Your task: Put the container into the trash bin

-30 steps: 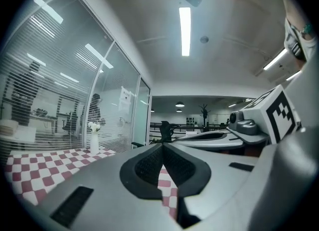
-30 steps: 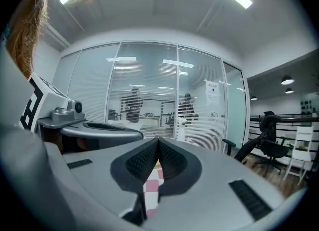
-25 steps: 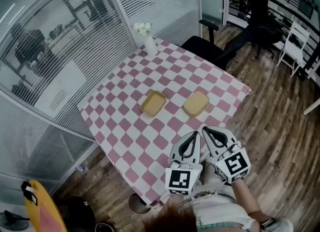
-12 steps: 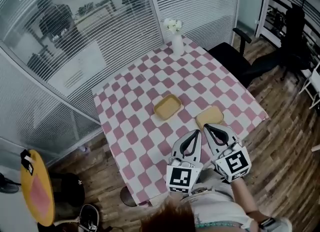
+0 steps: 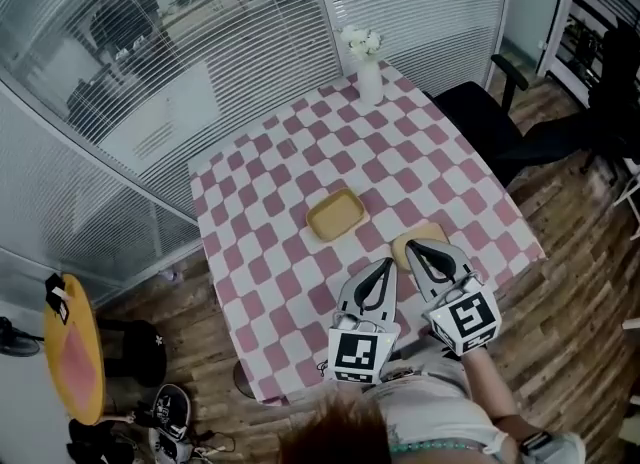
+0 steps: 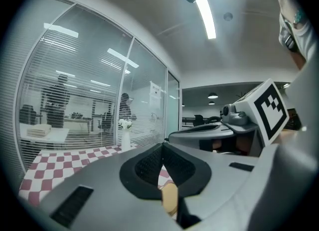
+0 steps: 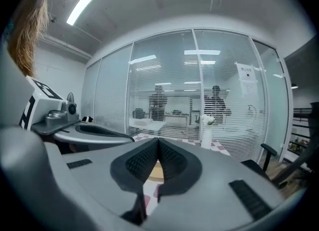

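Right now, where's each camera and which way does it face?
Head view: on the person's head, looking steeply down at the checkered table, open yellow container and vase; shows left tool, right tool, hair, right forearm.
Left gripper view: on the left tool, looking along its shut jaws across the table to the glass wall; right tool at right.
Right gripper view: on the right tool, same heading; left tool at left, hair above.
Shared: all three show the vase.

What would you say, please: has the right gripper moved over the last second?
Yes. The right gripper has advanced across the checked table; its tip now overlaps the nearer yellow container, which earlier lay clear ahead of it.
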`<state>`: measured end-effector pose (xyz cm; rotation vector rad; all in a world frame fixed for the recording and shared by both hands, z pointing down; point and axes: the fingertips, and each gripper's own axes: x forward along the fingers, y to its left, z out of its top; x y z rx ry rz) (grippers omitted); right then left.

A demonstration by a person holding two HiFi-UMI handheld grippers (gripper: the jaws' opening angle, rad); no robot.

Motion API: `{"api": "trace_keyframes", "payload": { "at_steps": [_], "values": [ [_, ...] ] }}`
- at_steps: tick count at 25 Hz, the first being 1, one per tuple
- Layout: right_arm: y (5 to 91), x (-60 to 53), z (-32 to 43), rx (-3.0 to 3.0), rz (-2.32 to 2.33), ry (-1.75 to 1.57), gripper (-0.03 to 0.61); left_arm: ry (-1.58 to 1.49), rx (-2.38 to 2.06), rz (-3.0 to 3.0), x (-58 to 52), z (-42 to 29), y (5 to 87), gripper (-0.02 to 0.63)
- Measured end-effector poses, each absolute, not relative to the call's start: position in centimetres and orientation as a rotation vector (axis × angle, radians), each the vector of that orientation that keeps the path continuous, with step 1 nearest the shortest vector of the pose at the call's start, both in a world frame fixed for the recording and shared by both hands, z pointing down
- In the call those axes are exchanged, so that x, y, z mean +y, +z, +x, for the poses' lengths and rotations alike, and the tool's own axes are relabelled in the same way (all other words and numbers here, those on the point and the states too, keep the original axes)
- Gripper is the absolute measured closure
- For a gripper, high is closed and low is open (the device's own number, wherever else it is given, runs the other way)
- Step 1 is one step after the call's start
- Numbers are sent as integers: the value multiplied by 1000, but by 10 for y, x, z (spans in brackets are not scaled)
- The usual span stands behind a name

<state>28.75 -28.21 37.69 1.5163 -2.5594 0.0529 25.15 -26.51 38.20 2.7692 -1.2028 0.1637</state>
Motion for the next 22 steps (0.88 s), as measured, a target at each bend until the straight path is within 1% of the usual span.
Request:
{"api": "trace_keyframes", "payload": {
  "at_steps": [7,18,20,22],
  "values": [
    [421,-302,291,-2505,1415,102,584,222,-1255,2707,-277,247,395,607],
    [533,-322,289,-2290,1185,268,584,262,-1290,2633,-287,231,411,607],
    [553,-328,286,-2260,1155,294,580,267,-1292,2630,-290,228,414,607],
    [572,-331,285,-2220,1121,326,561,277,-1293,2621,-291,225,416,607]
  ]
}}
